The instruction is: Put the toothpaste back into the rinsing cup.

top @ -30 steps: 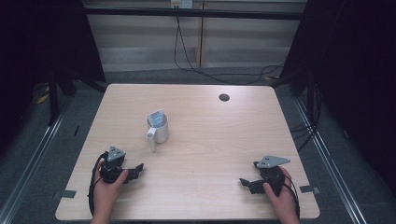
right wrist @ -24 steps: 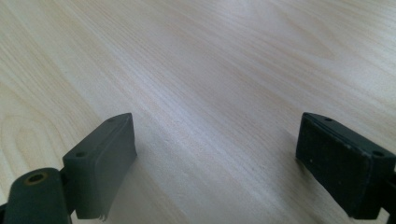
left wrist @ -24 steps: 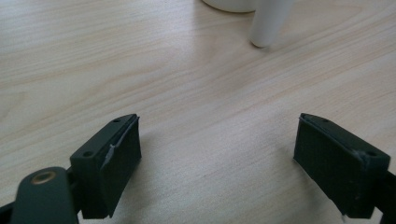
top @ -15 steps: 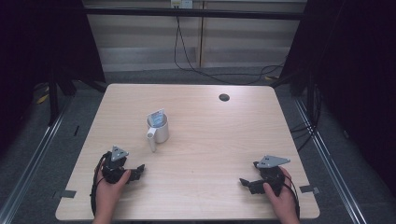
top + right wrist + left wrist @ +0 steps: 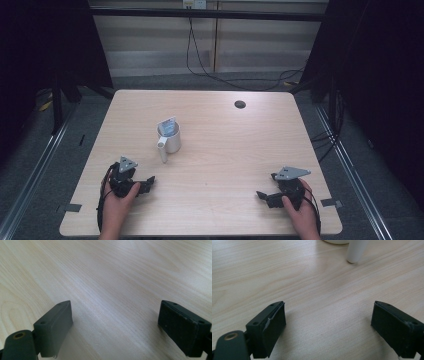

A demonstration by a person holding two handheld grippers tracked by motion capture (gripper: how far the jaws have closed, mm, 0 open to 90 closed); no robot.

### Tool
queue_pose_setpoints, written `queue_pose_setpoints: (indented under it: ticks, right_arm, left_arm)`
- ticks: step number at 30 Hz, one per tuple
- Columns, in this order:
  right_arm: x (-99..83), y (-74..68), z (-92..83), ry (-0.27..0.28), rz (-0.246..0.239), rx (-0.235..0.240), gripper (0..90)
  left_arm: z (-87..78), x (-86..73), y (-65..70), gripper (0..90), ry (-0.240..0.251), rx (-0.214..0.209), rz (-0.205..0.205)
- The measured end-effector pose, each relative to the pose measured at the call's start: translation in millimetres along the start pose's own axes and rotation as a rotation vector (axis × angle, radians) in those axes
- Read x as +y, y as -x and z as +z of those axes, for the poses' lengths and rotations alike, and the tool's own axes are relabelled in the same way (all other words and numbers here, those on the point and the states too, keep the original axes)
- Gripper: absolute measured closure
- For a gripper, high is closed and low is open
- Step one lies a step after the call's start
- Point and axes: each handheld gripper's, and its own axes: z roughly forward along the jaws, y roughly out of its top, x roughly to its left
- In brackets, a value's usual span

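Note:
A white mug point(image 5: 171, 140) stands near the middle of the wooden table point(image 5: 225, 150), its handle point(image 5: 162, 149) pointing toward the person. A small blue-and-white packet point(image 5: 168, 126) sticks up out of it. My left gripper point(image 5: 149, 182) rests low on the table at the front left, held in a hand, open, jaws wide apart with bare wood between them. In the left gripper view the mug's handle point(image 5: 356, 251) lies ahead of my left gripper point(image 5: 328, 326). My right gripper point(image 5: 261, 196) rests at the front right, open and holding nothing; its own view shows that gripper point(image 5: 115, 326) over bare wood.
A dark round cable hole point(image 5: 240, 104) sits near the table's far edge. Cables point(image 5: 210, 65) trail on the floor behind the table. Metal rails point(image 5: 40, 165) run along the floor on both sides.
The left hand has shifted its gripper slightly to the right along the front of the table. The right gripper and the mug have stayed put.

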Motion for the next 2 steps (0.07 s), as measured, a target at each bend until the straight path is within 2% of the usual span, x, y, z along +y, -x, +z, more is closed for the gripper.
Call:
queue_pose_setpoints:
  ticks: [2]
  right_arm:
    - [0.0,0.1,0.0,0.000,0.000,0.000,11.9]
  left_arm:
    - [0.0,0.0,0.0,12.0,0.000,0.000,0.000]
